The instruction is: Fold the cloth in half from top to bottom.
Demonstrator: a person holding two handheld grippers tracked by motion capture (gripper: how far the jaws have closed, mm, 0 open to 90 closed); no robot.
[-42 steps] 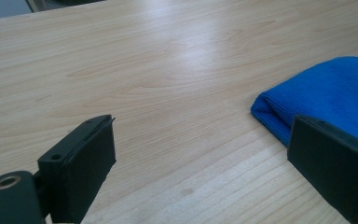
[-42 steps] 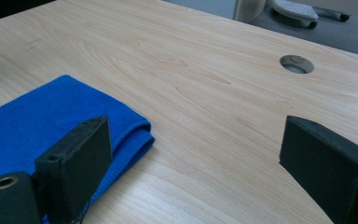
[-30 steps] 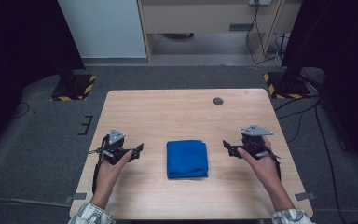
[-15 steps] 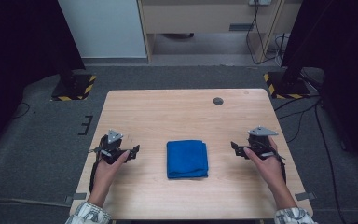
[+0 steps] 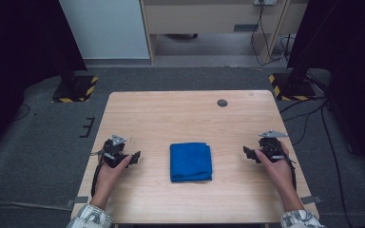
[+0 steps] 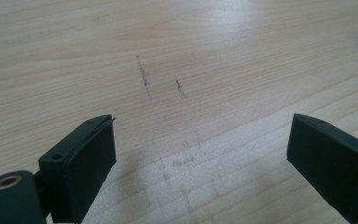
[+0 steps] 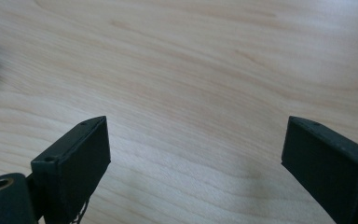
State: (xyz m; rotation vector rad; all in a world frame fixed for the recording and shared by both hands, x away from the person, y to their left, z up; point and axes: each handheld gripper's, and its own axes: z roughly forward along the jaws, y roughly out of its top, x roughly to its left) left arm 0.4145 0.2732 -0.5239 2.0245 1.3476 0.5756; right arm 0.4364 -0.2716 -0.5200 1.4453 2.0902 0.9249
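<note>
- The left gripper (image 5: 134,157) sits in the person's left hand (image 5: 108,172) low over the near left part of the wooden table (image 5: 171,114); its jaws stand wide apart with nothing between them, and they point right, toward the cloth.
- In the left gripper view the same gripper (image 6: 200,154) has only bare wood between its black pads, with a few short dark scuff marks (image 6: 144,79) on the grain just beyond them.
- The right gripper (image 5: 247,152) is held by the right hand (image 5: 278,168) over the near right part of the table, jaws likewise spread and empty, pointing left.
- In the right gripper view that gripper (image 7: 196,149) frames plain wood.
- A folded blue cloth (image 5: 190,162) lies flat on the table between the two grippers, clear of both, nearer the person than the table's middle.
- A small dark round spot (image 5: 222,102) sits on the far side of the table, right of centre.
</note>
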